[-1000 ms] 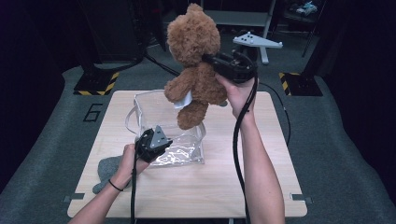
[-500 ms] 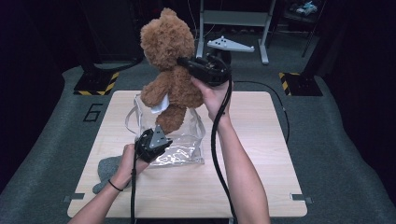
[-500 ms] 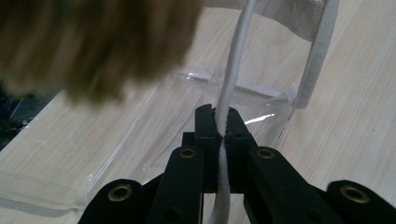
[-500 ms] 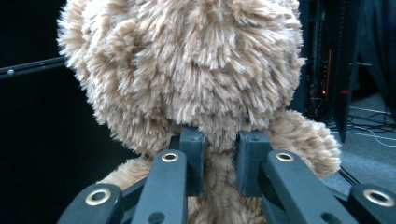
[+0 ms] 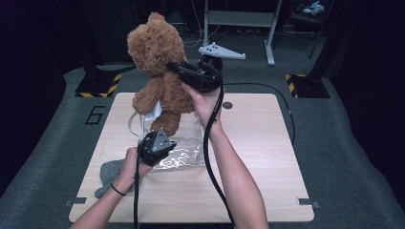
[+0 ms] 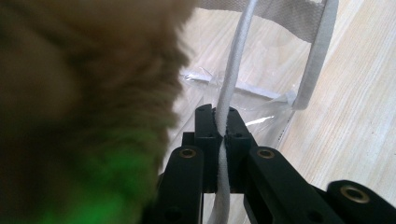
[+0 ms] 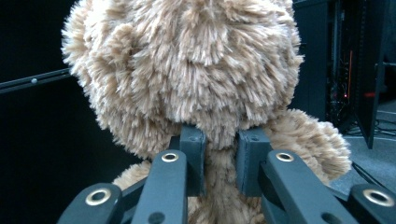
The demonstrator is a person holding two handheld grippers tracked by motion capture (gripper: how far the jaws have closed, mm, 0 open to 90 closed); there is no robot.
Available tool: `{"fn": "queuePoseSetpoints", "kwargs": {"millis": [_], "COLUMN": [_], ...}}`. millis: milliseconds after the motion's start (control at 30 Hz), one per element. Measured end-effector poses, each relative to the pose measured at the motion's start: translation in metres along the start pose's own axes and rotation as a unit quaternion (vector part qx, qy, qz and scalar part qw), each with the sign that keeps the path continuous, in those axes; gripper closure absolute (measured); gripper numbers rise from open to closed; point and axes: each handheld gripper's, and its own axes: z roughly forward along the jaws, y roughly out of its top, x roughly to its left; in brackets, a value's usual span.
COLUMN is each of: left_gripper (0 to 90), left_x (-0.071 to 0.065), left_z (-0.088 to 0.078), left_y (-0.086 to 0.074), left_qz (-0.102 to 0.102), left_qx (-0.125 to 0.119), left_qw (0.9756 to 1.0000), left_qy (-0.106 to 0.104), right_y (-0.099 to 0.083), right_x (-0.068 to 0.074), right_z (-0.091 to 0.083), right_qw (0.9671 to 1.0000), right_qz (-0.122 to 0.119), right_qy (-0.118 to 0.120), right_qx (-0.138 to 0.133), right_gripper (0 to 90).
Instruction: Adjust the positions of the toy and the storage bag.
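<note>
Teddy bear (image 5: 160, 71) hangs above the clear bag (image 5: 184, 150), at about 11 o'clock from table (image 5: 267, 157) centre, its feet just over the opening. Right gripper (image 5: 174, 68) is clamped on the bear's neck. Left gripper (image 6: 222, 123) is closed on the bag's white handle strap (image 6: 233, 74), holding the mouth up. Step in hand: bagging the toy. Next move calls for lowering the bear straight into the opening, legs first, while the strap is kept taut.

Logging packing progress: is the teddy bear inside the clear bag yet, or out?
Out. The right claw holds the teddy bear by the neck above the clear bag; the left claw pinches the bag's white handle.
</note>
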Motion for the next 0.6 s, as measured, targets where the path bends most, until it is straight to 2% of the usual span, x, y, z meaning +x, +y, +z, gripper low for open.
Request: {"fn": "queuePoseSetpoints", "kwargs": {"millis": [33,100,133,200,233,267,333,367,433,467,600], "left_gripper": [87.5,87.5,87.5,87.5,87.5,87.4,87.4,87.4,87.4,87.4,87.4], "left_x": [-0.002,-0.002,0.0,-0.002,-0.001,-0.002,-0.001,-0.001,-0.001,-0.002,-0.003], "left_z": [0.0,0.001,0.0,0.0,-0.001,0.0,-0.001,0.0,-0.001,-0.001,-0.001], "left_y": [-0.001,-0.001,-0.001,-0.001,-0.002,-0.002,-0.003,-0.003,-0.003,-0.003,-0.003], "left_qz": [-0.013,-0.018,-0.006,-0.012,0.001,-0.014,-0.001,-0.009,-0.003,-0.013,-0.016], "left_qx": [-0.002,-0.006,-0.002,0.0,0.002,-0.004,-0.001,-0.006,0.003,0.001,0.003], "left_qw": [0.9999,0.9998,1.0,0.9999,1.0,0.9999,1.0,0.9999,1.0,0.9999,0.9999], "left_qy": [-0.002,-0.002,0.0,-0.001,0.007,0.002,0.005,0.006,0.003,0.004,0.0], "right_y": [0.001,0.002,0.002,-0.002,-0.005,-0.009,-0.016,-0.019,-0.025,-0.028,-0.038], "right_x": [0.001,0.002,0.003,0.001,-0.001,-0.003,-0.008,-0.01,-0.013,-0.015,-0.017], "right_z": [0.0,-0.001,-0.001,0.0,0.001,0.001,0.001,0.001,0.0,0.001,0.007], "right_qw": [1.0,1.0,1.0,1.0,1.0,0.9999,0.9999,0.9998,0.9996,0.9996,0.9993], "right_qz": [-0.001,-0.005,-0.004,0.002,0.005,0.009,0.015,0.02,0.024,0.026,0.033], "right_qy": [0.0,0.0,0.001,0.003,-0.001,-0.003,-0.006,-0.006,-0.011,-0.011,-0.012], "right_qx": [0.0,-0.002,-0.001,0.003,0.005,0.005,0.005,0.003,0.002,0.004,0.011], "right_gripper": [76.3,76.2,76.2,76.2,76.2,76.2,76.2,76.2,76.2,76.2,76.2]}}
